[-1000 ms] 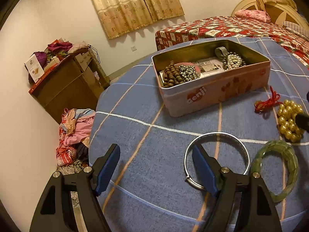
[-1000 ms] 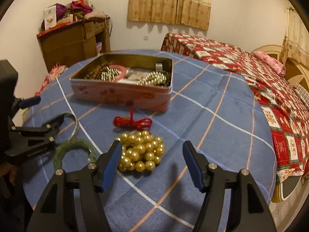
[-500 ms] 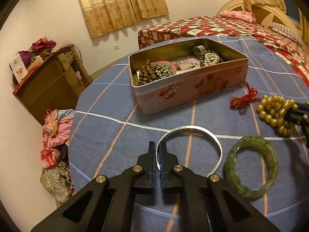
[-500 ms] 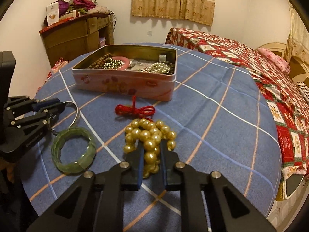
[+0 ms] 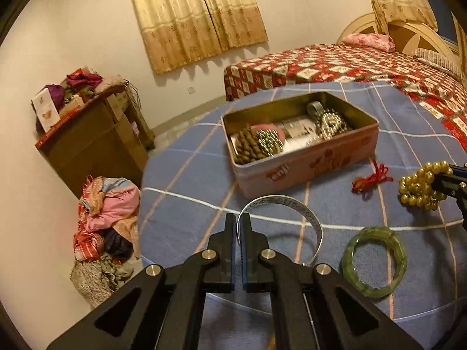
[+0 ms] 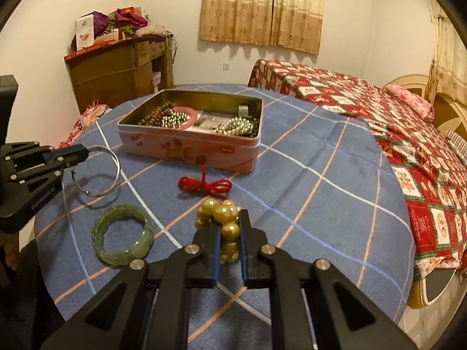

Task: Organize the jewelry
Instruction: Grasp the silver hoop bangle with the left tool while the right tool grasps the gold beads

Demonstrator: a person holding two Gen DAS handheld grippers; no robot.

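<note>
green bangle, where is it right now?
The green bangle lies flat on the blue checked cloth, low left in the right wrist view, just below the silver bangle and left of the gold beads.

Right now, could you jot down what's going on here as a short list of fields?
left gripper: shut on silver bangle, lifted clear of the cloth
right gripper: shut on gold bead bracelet
pink tin: open, holds beads and a pink bangle
green bangle: flat on blue checked cloth
red cord: lying before the tin
</note>
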